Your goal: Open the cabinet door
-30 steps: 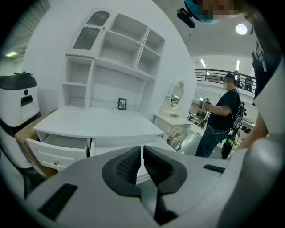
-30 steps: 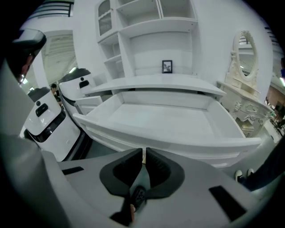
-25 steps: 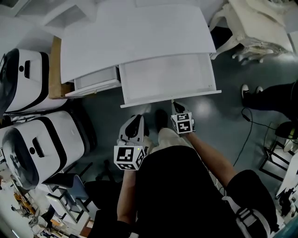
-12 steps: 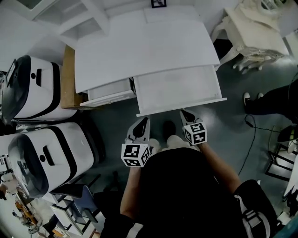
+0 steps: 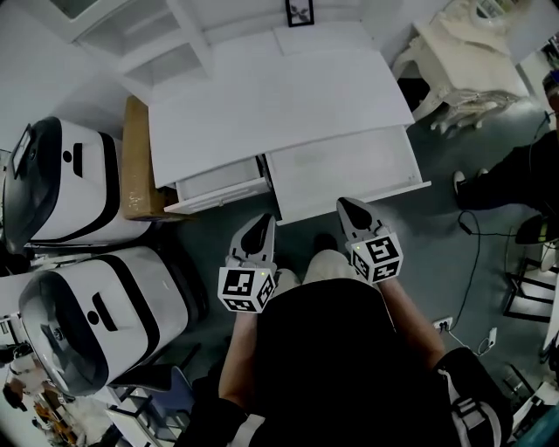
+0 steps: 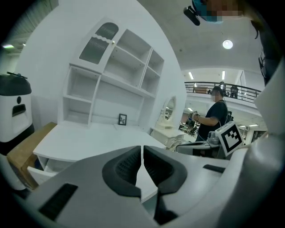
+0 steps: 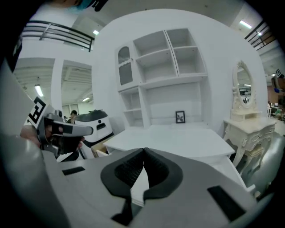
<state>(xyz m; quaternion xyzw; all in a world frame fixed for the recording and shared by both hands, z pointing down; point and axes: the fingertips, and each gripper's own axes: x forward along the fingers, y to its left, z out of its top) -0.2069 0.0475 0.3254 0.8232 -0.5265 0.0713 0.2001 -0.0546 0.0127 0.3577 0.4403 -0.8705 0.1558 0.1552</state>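
Observation:
The white cabinet desk point(image 5: 271, 96) fills the upper head view. A wide white panel point(image 5: 345, 170) stands pulled out from its front right, and a small drawer point(image 5: 218, 185) juts out at its front left. My left gripper point(image 5: 262, 220) hangs just off the panel's near left corner, shut and empty, its pads point(image 6: 129, 167) meeting. My right gripper point(image 5: 347, 202) hovers over the panel's front edge, also shut with nothing held. In the right gripper view the closed right gripper point(image 7: 144, 151) points at the desk top and the shelf unit point(image 7: 164, 75) behind it.
Two large white-and-black machines point(image 5: 52, 175) point(image 5: 96, 314) stand at the left beside a cardboard box point(image 5: 135, 161). An ornate white table point(image 5: 463, 61) and a person point(image 5: 515, 175) are at the right. A small framed picture point(image 5: 300, 12) stands at the desk's back. Cables lie on the dark floor.
Both grippers have risen toward the head camera, the right one more, lifting from below the panel's front edge. Both stayed shut. The panel and drawer have not moved.

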